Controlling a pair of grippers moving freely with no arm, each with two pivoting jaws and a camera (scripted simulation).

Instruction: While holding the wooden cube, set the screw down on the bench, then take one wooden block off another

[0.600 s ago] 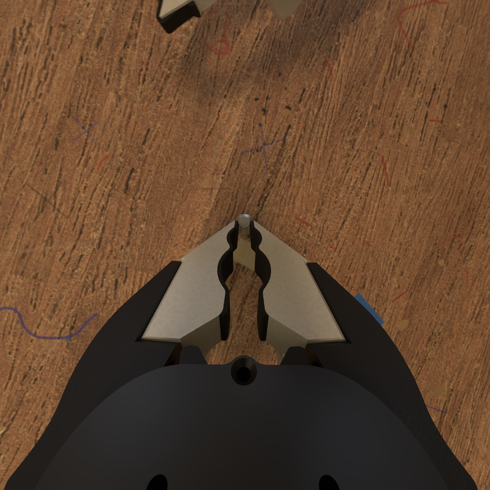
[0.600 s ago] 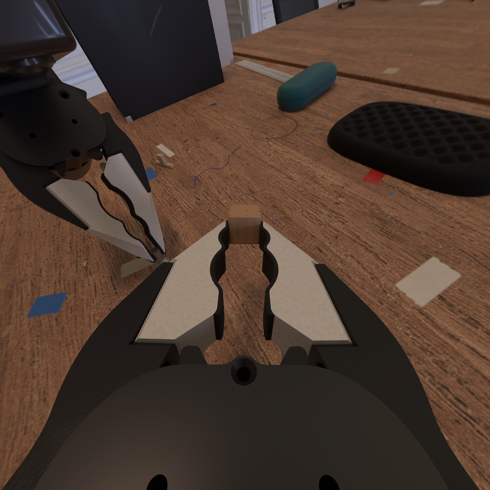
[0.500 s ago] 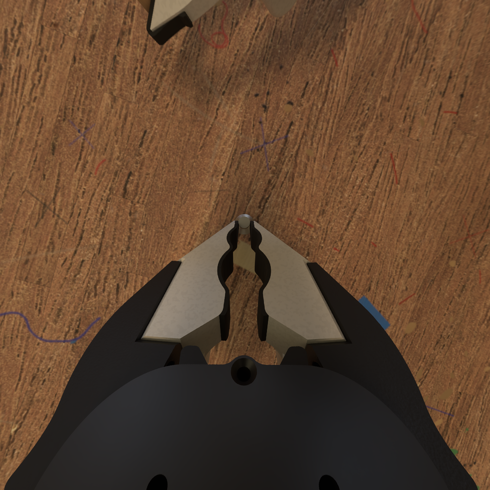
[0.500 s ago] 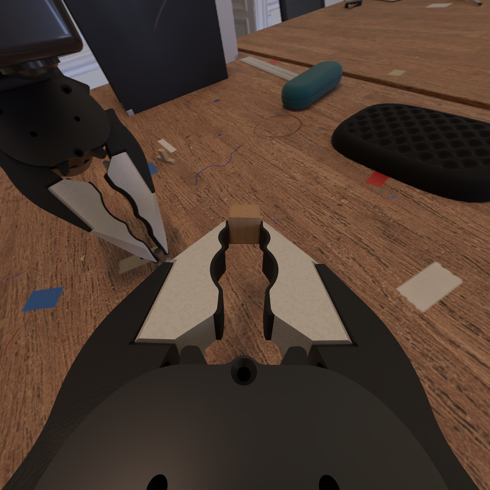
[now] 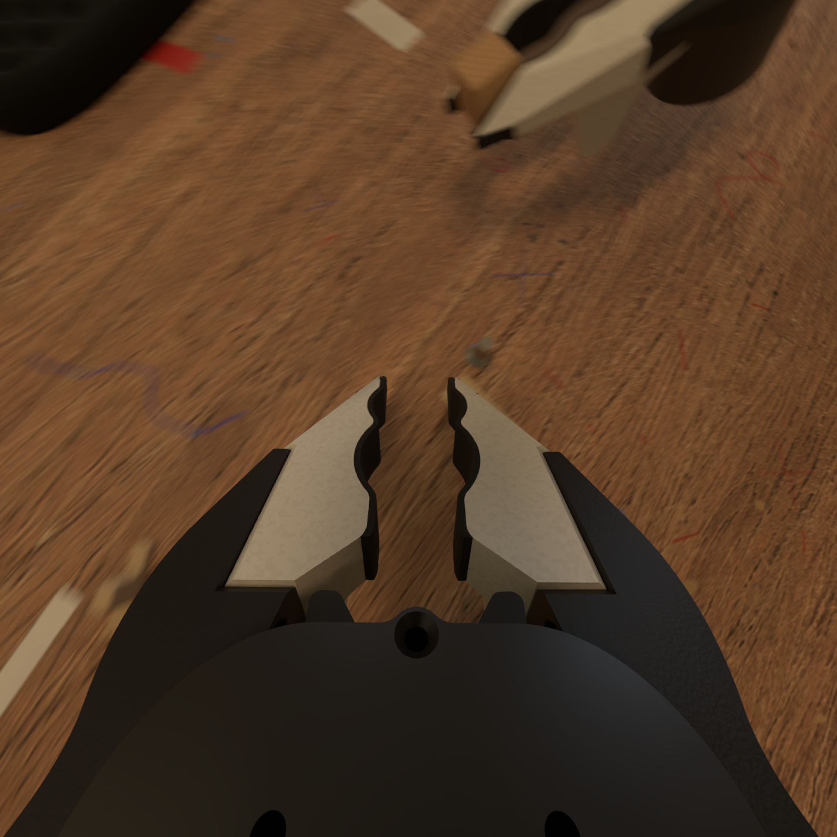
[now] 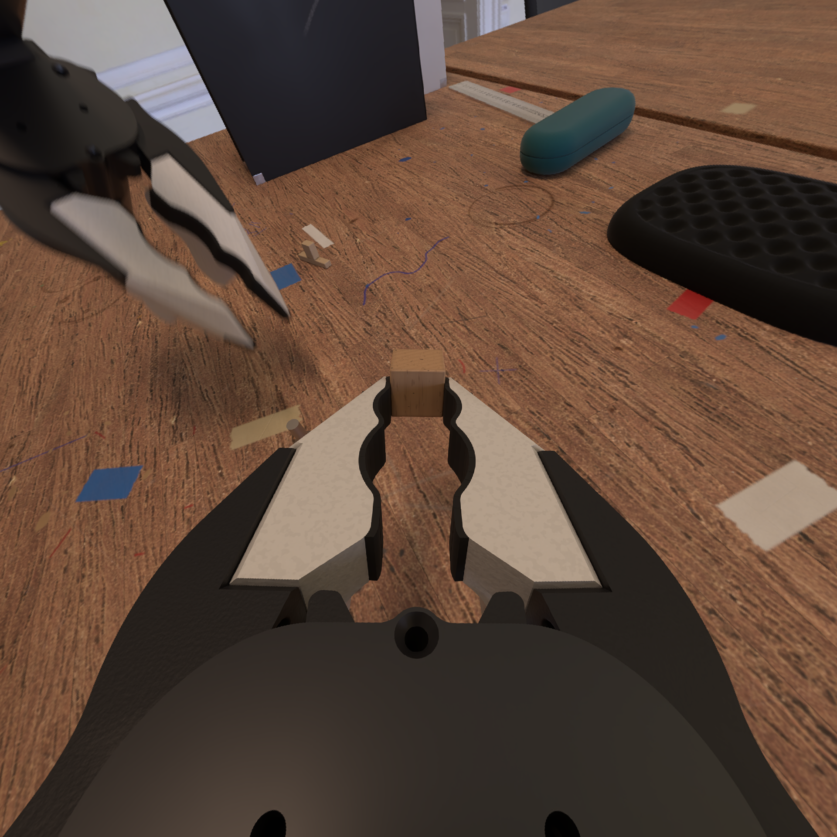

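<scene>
My left gripper [image 5: 416, 385] is open and empty, raised above the wooden bench [image 5: 226, 271]. The small grey screw [image 5: 480, 353] lies on the bench just beyond its right fingertip. In the right wrist view the screw [image 6: 294, 428] rests beside a tan tape patch [image 6: 265, 428], and the left gripper [image 6: 266, 327] hangs at the upper left. My right gripper [image 6: 416, 385] is shut on the wooden cube [image 6: 416, 376], which also shows in the left wrist view [image 5: 487, 68]. Two small stacked wooden blocks [image 6: 313, 256] stand farther back; they are blurred in the left wrist view [image 5: 117, 584].
A black honeycomb mat [image 6: 724, 235] lies at the right, a teal case [image 6: 577, 131] and a ruler [image 6: 498, 102] behind it. A black panel [image 6: 299, 81] stands at the back. Blue [image 6: 108, 482], red [image 6: 688, 303] and white [image 6: 774, 502] tape patches dot the bench.
My left gripper has opened and let go of the screw, then lifted and swung away. The screw now lies on the bench. The right gripper still holds the cube.
</scene>
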